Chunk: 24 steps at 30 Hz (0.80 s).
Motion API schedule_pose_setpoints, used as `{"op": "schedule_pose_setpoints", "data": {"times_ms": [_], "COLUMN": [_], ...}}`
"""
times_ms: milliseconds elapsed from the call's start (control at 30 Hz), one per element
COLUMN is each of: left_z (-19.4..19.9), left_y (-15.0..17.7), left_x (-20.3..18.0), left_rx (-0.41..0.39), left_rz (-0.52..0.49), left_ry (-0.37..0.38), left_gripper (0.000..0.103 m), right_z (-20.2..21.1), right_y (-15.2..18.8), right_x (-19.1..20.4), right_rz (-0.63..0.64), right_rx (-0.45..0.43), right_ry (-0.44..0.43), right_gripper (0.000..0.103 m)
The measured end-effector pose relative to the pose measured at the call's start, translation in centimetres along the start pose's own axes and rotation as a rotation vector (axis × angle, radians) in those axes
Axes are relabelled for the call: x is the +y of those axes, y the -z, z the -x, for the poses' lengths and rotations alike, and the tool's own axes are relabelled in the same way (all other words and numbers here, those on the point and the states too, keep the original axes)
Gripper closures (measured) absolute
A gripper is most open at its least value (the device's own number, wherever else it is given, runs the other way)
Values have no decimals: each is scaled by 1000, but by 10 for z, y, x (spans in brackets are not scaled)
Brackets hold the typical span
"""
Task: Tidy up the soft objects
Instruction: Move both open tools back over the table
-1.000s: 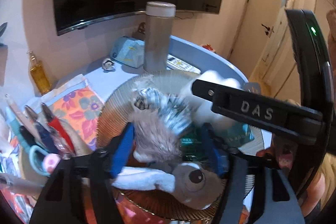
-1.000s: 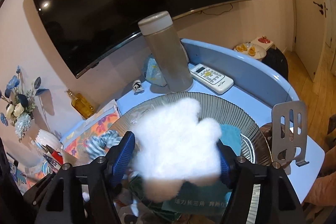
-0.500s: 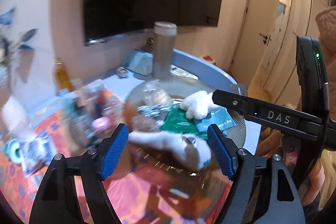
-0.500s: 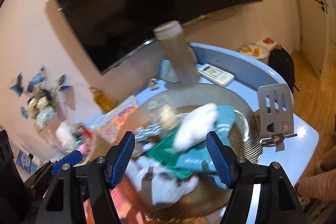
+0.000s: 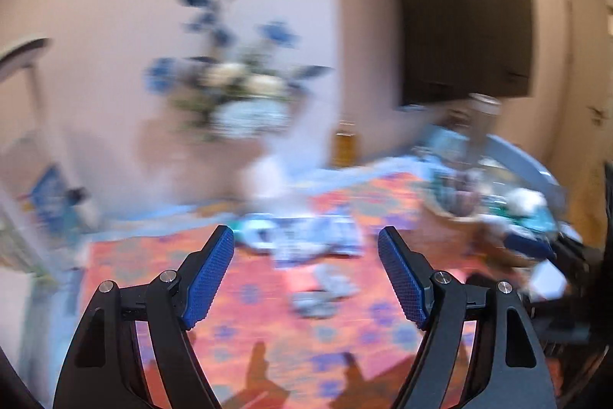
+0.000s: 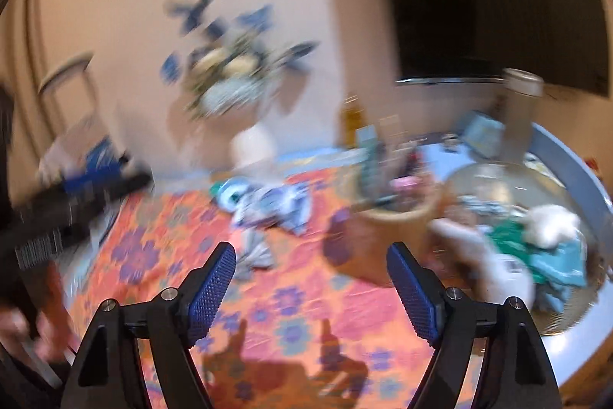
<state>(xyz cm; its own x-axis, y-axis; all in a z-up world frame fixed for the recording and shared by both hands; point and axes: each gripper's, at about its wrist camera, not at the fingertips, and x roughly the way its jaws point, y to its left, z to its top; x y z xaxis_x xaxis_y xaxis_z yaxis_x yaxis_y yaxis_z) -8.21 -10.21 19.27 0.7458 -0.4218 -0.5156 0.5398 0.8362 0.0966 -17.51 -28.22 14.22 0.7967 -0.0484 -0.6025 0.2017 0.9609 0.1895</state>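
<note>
While both views are smeared by blur, the left gripper and right gripper each hang spread wide and empty above the orange floral cloth, a small grey-striped soft piece lying just ahead of the right one's fingers, the white fluffy toy in the round dish far off to its right.

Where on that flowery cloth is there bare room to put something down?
The orange flowered cloth lies bare just ahead of the open right gripper, bordered by the striped fabric pile beyond and the wooden pot to the right. The round tray at far right is crowded with soft things.
</note>
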Motion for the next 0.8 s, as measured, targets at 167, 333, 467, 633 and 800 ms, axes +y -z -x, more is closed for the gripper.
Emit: {"op": "schedule_pose_setpoints", "data": {"times_ms": [167,333,467,633,800], "left_z": [2,-51,-90,-117,-116], "left_y": [23,77,117,137,141], "left_x": [61,85,100,106,101], "left_rx": [-51,58,152,182,189], "left_rz": [104,113,197,256,237], "left_ry": [-23,-34,31,22,-34], "left_gripper": [3,3,3,3,3], "right_z": [-49,-116,-140,-149,-154], "right_y": [16,43,59,63,64], "right_x": [45,41,38,37,36], "right_rz": [81,-7,-34,-32,-45], "right_rx": [78,189,224,245,266], "right_ry": [4,-14,0,12,18], "right_gripper": [23,23,23,23,23]}}
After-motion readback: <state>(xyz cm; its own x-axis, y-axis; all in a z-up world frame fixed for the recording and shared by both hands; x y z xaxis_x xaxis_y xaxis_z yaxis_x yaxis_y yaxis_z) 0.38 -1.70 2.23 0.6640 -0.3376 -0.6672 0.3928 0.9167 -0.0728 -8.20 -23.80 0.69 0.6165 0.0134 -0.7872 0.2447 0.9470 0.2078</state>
